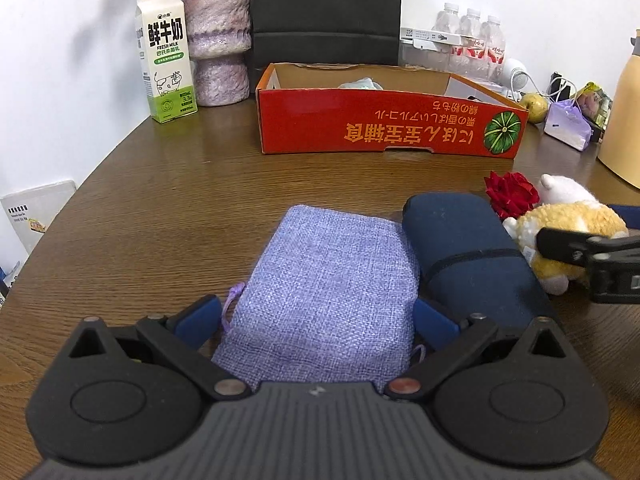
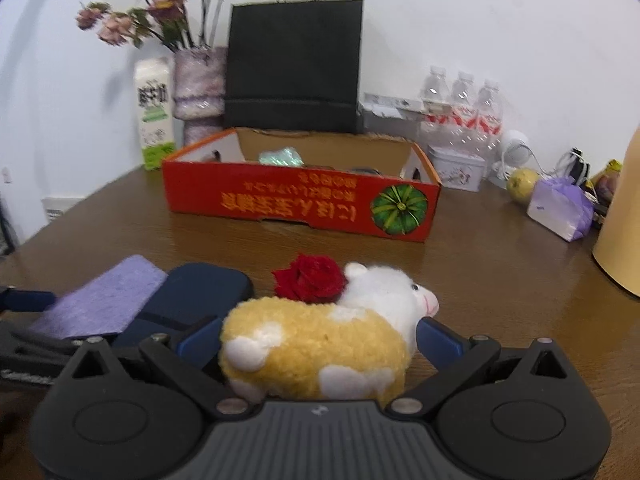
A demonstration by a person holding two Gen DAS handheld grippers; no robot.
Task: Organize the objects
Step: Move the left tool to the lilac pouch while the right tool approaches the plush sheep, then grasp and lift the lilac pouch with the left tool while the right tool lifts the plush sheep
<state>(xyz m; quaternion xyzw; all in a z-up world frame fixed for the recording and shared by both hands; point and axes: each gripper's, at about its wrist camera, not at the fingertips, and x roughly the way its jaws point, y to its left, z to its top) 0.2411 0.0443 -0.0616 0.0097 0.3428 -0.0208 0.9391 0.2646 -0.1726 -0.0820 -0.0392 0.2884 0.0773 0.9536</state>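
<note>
Here, in the left wrist view, one lilac linen pouch (image 1: 328,280) lay between the spread fingers of the left gripper (image 1: 318,318), its blue pads at the pouch's sides; whether they pinched it was unclear. One navy case (image 1: 468,240) touched its right side, and one red cardboard box (image 1: 384,128) stood far behind.

In the right wrist view, the right gripper (image 2: 318,338) bracketed one plush sheep (image 2: 320,344), grip uncertain; one red rose (image 2: 310,282) lay just behind it.

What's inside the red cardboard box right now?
Over the red box's front wall only a pale green crumpled item shows, toward the left, with something dark to its right. The front wall hides the floor and anything lying low.
</note>
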